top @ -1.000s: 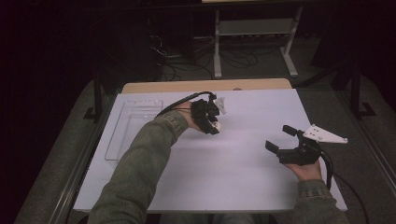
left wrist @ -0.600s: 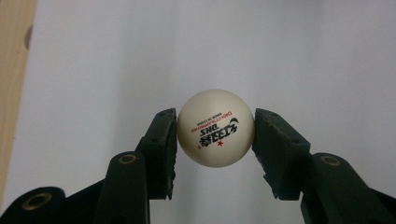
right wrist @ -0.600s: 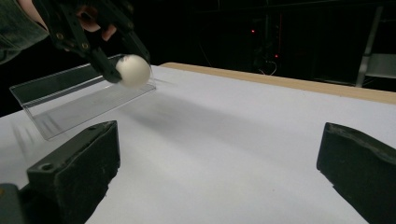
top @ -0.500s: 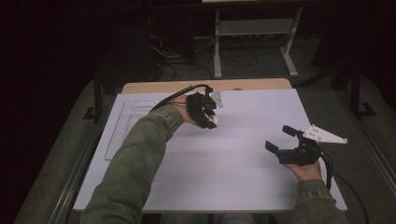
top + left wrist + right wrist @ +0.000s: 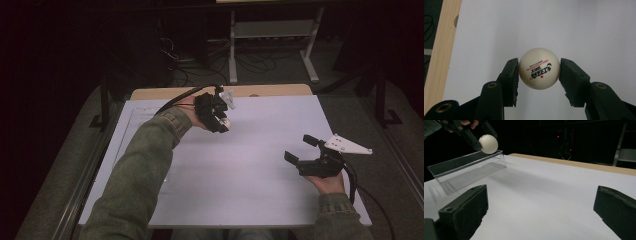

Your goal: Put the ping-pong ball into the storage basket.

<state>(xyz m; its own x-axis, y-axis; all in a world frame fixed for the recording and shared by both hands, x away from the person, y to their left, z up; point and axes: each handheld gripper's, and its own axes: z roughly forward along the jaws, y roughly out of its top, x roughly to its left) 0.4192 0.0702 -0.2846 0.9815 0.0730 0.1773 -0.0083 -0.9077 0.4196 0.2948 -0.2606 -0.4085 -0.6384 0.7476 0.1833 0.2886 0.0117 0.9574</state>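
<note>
A white ping-pong ball (image 5: 539, 68) with black and red print sits clamped between the black jaws of my left gripper (image 5: 539, 72). In the high view that left gripper (image 5: 220, 119) hangs above the far middle of the white table, the ball (image 5: 225, 121) at its tip. The right gripper view shows the ball (image 5: 488, 143) held up just above the near end of a clear plastic tray (image 5: 469, 171). My right gripper (image 5: 300, 150) rests low at the right side of the table, jaws wide apart with nothing between them.
The clear tray (image 5: 131, 125) lies along the left part of the white sheet (image 5: 250, 170). A wooden strip (image 5: 280, 91) edges the table's far side. A metal stand (image 5: 272, 30) and cables sit on the dark floor beyond.
My left gripper has risen and shifted slightly toward the far side, still carrying the ball. The right gripper has stayed where it was.
</note>
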